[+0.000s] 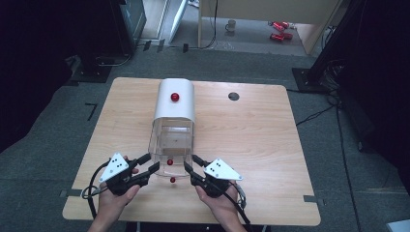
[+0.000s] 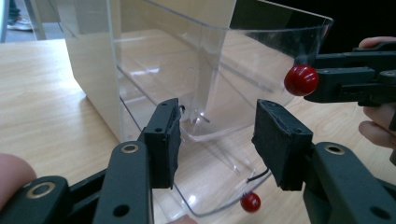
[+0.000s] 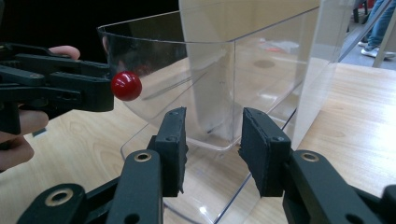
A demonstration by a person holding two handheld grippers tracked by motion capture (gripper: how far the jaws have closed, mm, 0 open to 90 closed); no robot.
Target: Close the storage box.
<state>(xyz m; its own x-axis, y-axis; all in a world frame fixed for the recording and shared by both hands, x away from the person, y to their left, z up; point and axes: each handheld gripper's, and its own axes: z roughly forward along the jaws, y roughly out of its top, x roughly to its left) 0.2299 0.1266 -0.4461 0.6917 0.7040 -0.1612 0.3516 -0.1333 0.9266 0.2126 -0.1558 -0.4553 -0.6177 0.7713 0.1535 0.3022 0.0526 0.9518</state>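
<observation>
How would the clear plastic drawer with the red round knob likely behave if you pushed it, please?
The clear plastic drawer has thin walls, so it is probably light and may flex. Its smooth sides look slippery for the black pads. Pushed off-centre, it could skew in the white housing.

No text, label, brand, number or sign can be read in any of the views.
</observation>
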